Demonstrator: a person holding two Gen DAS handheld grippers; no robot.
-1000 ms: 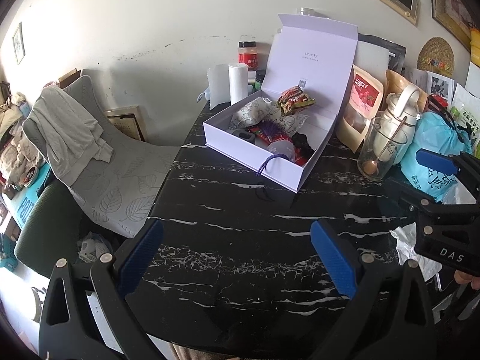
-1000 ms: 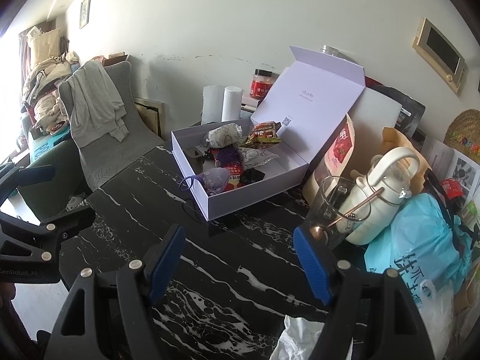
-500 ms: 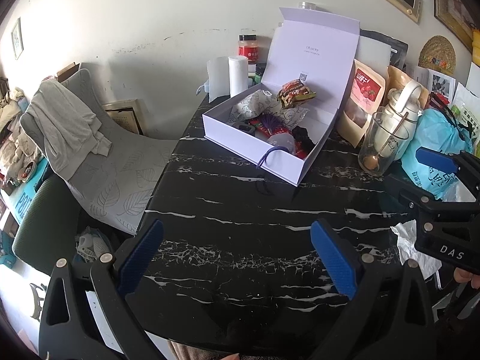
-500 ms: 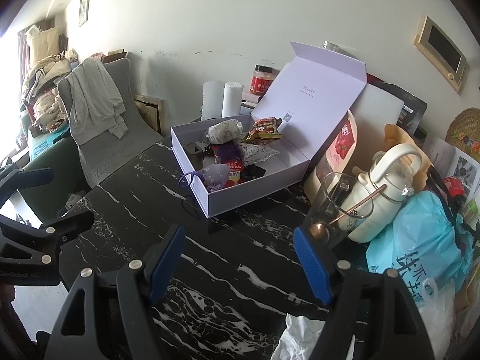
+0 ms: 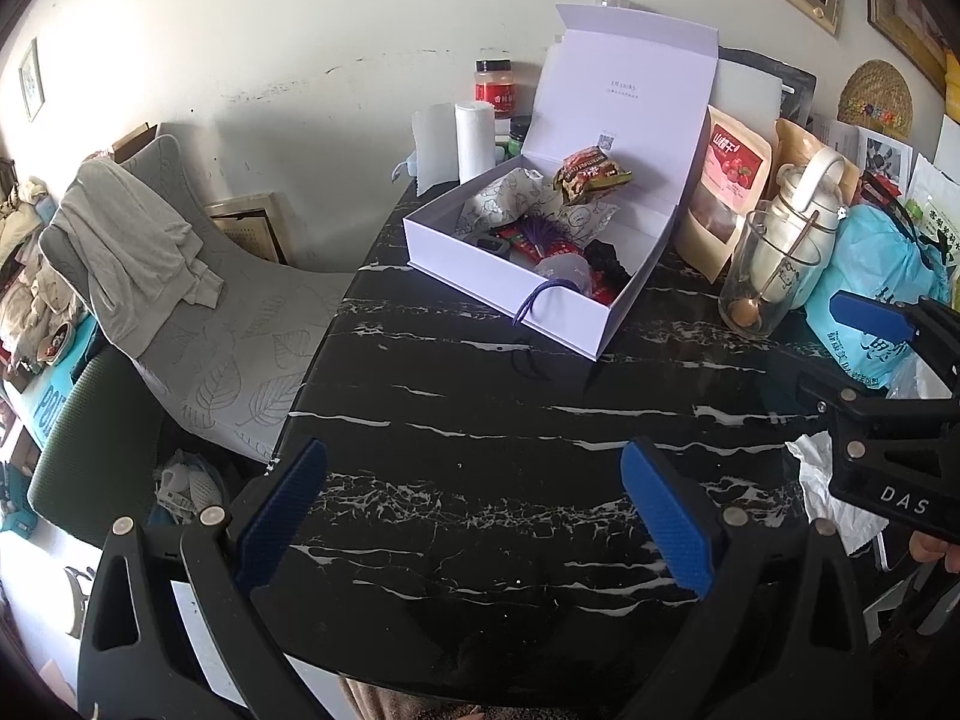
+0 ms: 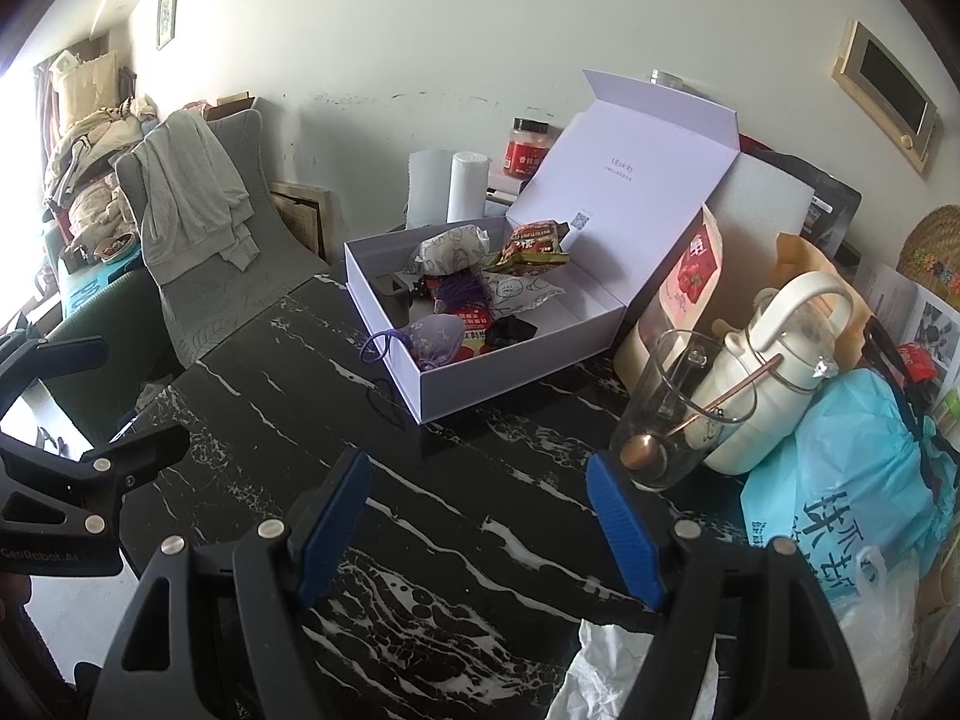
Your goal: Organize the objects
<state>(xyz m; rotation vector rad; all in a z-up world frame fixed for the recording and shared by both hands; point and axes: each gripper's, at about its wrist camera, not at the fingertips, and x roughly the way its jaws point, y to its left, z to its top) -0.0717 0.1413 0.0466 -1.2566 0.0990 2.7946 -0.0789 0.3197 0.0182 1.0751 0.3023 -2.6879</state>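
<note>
Two empty grippers hover over a black table facing an open box of small items.

Left to right: left gripper [image 5: 474,516] spread, holding nothing; box [image 5: 510,294], lid up, holding snack packets and pouches; right gripper [image 6: 480,516] spread, empty. Packing may be finishing or unpacking starting; the pictures fit both.

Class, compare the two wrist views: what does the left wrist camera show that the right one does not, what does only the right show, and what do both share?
Only the left wrist view shows the right gripper, open. Only the right wrist view shows the left gripper, open, and the crumpled white tissue at the near table edge. Both show the open lavender box, the glass with a spoon, the white kettle and the blue bag.
</note>
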